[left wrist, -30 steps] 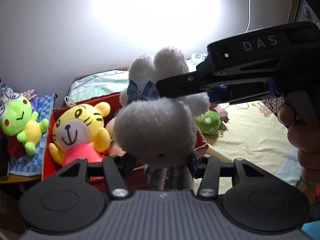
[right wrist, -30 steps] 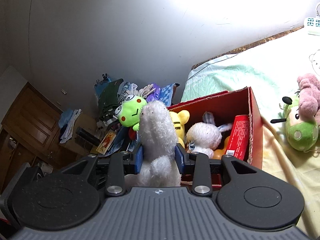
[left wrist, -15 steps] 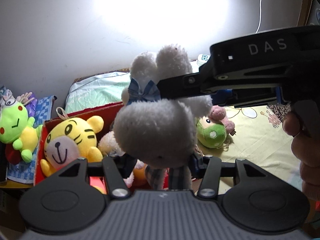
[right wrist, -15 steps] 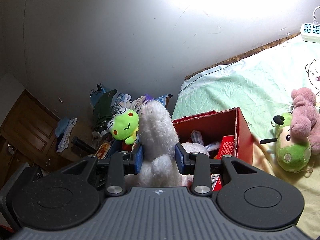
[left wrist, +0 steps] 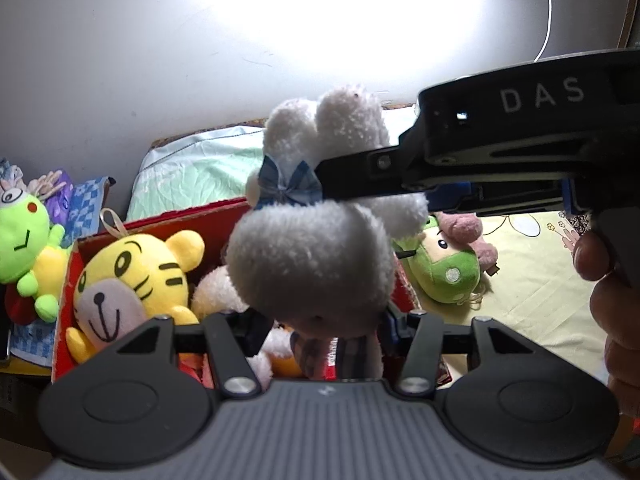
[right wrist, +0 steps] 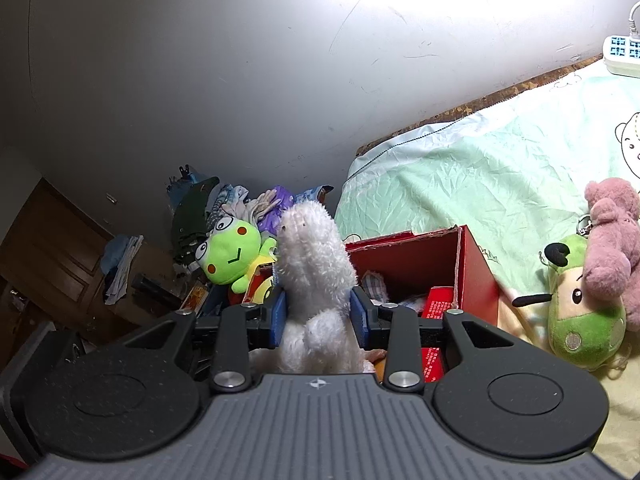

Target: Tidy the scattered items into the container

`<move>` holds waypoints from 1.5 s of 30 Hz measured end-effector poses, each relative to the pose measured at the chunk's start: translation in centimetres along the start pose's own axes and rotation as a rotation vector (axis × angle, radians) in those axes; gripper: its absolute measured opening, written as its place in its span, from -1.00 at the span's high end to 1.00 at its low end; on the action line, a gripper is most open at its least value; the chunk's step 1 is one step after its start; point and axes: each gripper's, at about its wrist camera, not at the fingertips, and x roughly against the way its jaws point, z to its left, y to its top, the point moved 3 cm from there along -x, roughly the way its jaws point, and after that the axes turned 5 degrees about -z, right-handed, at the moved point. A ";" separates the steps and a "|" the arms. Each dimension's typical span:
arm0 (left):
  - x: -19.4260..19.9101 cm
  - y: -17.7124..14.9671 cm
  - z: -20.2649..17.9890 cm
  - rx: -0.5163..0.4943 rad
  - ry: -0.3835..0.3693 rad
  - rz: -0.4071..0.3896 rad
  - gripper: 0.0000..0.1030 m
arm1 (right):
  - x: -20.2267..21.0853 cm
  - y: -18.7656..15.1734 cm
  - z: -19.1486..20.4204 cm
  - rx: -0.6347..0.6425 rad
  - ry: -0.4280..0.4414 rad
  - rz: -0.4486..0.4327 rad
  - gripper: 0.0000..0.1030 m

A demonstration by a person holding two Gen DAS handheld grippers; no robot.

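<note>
White rabbit pinched by both tools above the red box — a lopsided release could spill it.

The left tool [left wrist: 320, 330] clamps the white rabbit [left wrist: 316, 256] low on its body; the right tool [right wrist: 318, 318] clamps its ears. If one lets go first, the toy could swing past the red box [right wrist: 474, 264] — just beyond and below — onto the bed [right wrist: 460, 172].

Plush toys I count: six
Red box [left wrist: 168, 220]: one
Power strip [right wrist: 622, 54]: one
My claws: two
</note>
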 end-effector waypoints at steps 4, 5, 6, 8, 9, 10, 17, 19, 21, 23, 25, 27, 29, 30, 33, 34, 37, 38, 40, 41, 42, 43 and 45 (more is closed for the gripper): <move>-1.0 -0.1 0.4 0.014 0.008 0.032 -0.03 | -1.0 0.1 -0.6 -0.008 -0.008 0.029 0.30; -1.3 -0.2 0.5 0.019 0.009 0.041 -0.03 | -1.3 0.0 -0.8 -0.011 -0.010 0.037 0.30; -1.5 -0.2 0.6 0.024 0.010 0.049 -0.03 | -1.5 0.0 -0.9 -0.013 -0.011 0.044 0.30; -1.9 -0.3 0.8 0.032 0.013 0.066 -0.03 | -1.9 0.0 -1.1 -0.015 -0.017 0.057 0.29; -2.2 -0.4 0.9 0.035 0.015 0.074 -0.04 | -2.1 -0.1 -1.2 -0.016 -0.020 0.065 0.29; -2.4 -0.5 1.0 0.038 0.017 0.083 -0.04 | -2.3 -0.1 -1.3 -0.018 -0.023 0.073 0.29; -3.5 -1.1 1.2 0.056 0.016 0.123 -0.04 | -3.4 -0.4 -2.0 -0.027 -0.042 0.110 0.28; -3.7 -1.1 1.3 0.062 0.013 0.129 -0.03 | -3.6 -0.4 -2.1 -0.028 -0.046 0.117 0.28; -4.0 -1.2 1.3 0.064 0.010 0.136 -0.03 | -3.8 -0.4 -2.2 -0.028 -0.052 0.122 0.27; -4.2 -1.3 1.3 0.066 0.011 0.144 -0.03 | -4.1 -0.4 -2.4 -0.028 -0.058 0.130 0.27; -4.5 -1.4 1.4 0.074 0.009 0.152 -0.03 | -4.4 -0.5 -2.5 -0.027 -0.065 0.136 0.27; -4.7 -1.6 1.6 0.083 0.010 0.157 -0.03 | -4.7 -0.5 -2.8 -0.034 -0.066 0.143 0.27; -4.9 -1.7 1.9 0.091 0.012 0.158 -0.03 | -5.1 -0.6 -3.1 -0.045 -0.068 0.148 0.27; -4.9 -1.8 2.0 0.094 0.014 0.157 -0.03 | -5.2 -0.6 -3.2 -0.050 -0.069 0.149 0.27; -5.0 -2.1 2.3 0.103 0.014 0.152 -0.03 | -5.6 -0.7 -3.5 -0.061 -0.074 0.150 0.27; -5.1 -2.1 2.4 0.105 0.014 0.150 -0.03 | -5.7 -0.7 -3.7 -0.066 -0.073 0.150 0.28; -5.2 -2.3 2.7 0.113 0.011 0.147 -0.03 | -6.0 -0.8 -3.9 -0.079 -0.067 0.154 0.28; -5.2 -2.4 2.8 0.116 0.009 0.146 -0.03 | -6.1 -0.8 -4.0 -0.081 -0.065 0.155 0.28; -5.3 -2.5 3.0 0.121 0.005 0.142 -0.04 | -6.3 -0.9 -4.1 -0.084 -0.061 0.156 0.28; -5.3 -2.6 3.1 0.121 0.003 0.139 -0.04 | -6.3 -0.9 -4.2 -0.088 -0.058 0.157 0.28; -5.4 -2.7 3.1 0.120 0.002 0.135 -0.04 | -6.4 -0.9 -4.2 -0.089 -0.056 0.156 0.29; -5.4 -2.7 3.1 0.120 0.001 0.131 -0.06 | -6.4 -1.0 -4.2 -0.084 -0.054 0.155 0.29; -5.3 -2.8 3.2 0.125 -0.008 0.125 -0.06 | -6.4 -1.0 -4.1 -0.064 -0.056 0.152 0.29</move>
